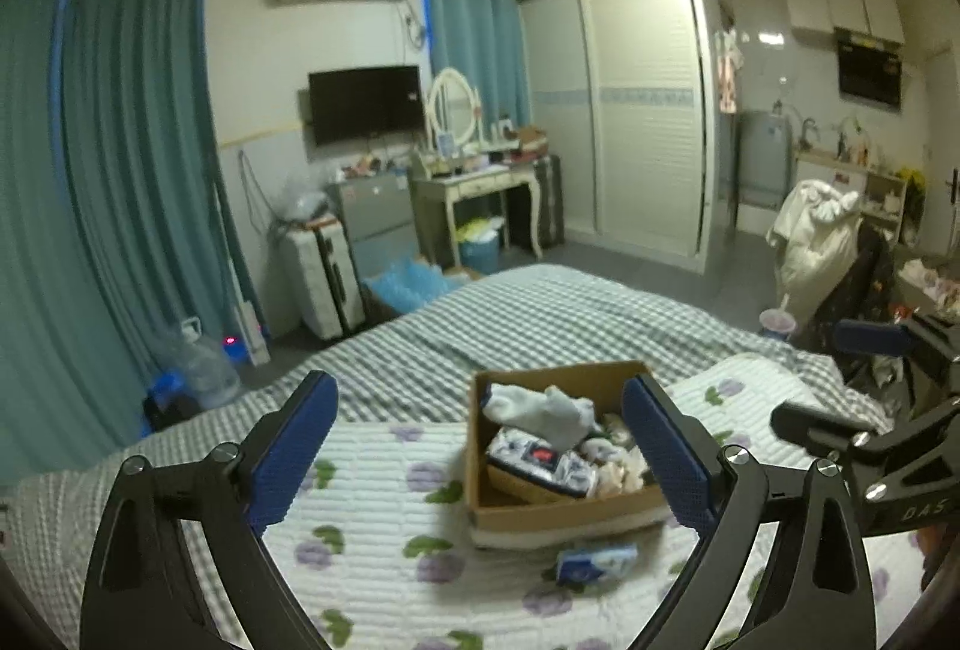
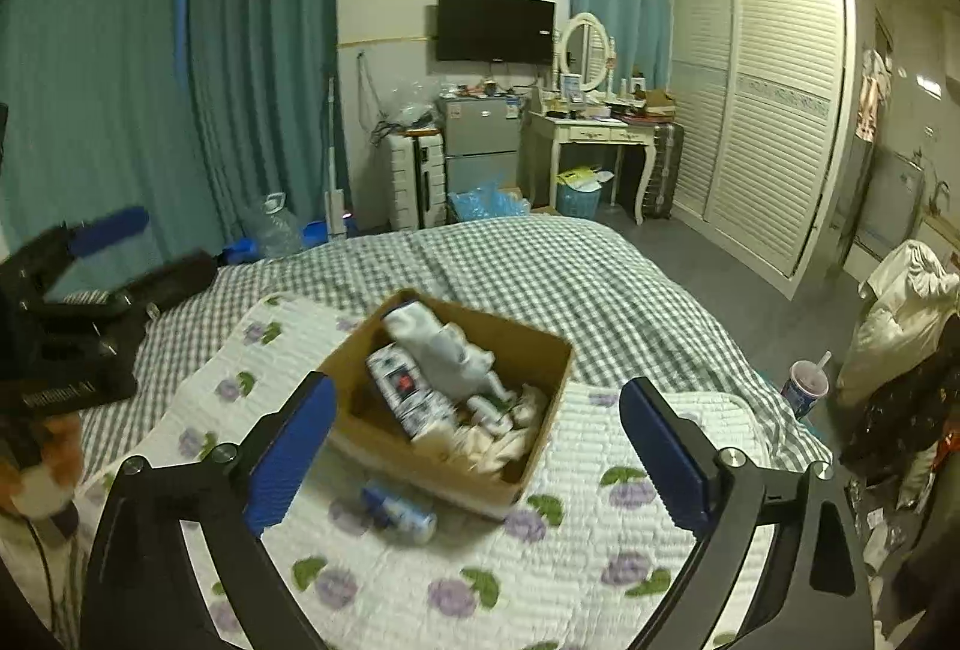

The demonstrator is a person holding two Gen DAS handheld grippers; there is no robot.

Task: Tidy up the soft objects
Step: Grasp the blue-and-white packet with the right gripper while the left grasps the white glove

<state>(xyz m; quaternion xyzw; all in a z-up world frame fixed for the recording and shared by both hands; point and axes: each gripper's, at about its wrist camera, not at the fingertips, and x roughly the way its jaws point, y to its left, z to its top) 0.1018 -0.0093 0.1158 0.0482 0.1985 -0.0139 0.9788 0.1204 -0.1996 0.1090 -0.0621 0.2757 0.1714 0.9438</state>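
Observation:
An open cardboard box (image 1: 564,515) (image 2: 420,461) sits on a white floral quilt (image 1: 372,530) (image 2: 540,560) on the bed. Inside it a white sock (image 1: 540,410) (image 2: 444,350) lies over a blue-and-white tissue packet (image 1: 540,461) (image 2: 402,386) and pale cloth pieces. A second small packet (image 1: 597,563) (image 2: 399,512) lies on the quilt in front of the box. My left gripper (image 1: 477,398) (image 2: 138,251) hangs open above the box's near side, empty. My right gripper (image 2: 477,398) (image 1: 840,380) is open too, above the quilt, holding nothing.
The grey checked bedspread (image 1: 540,314) runs beyond the quilt. An orange-and-white soft thing (image 2: 36,470) shows at the left edge of the right wrist view. A cup with a straw (image 2: 807,386) and a chair piled with clothes (image 2: 900,314) stand right of the bed.

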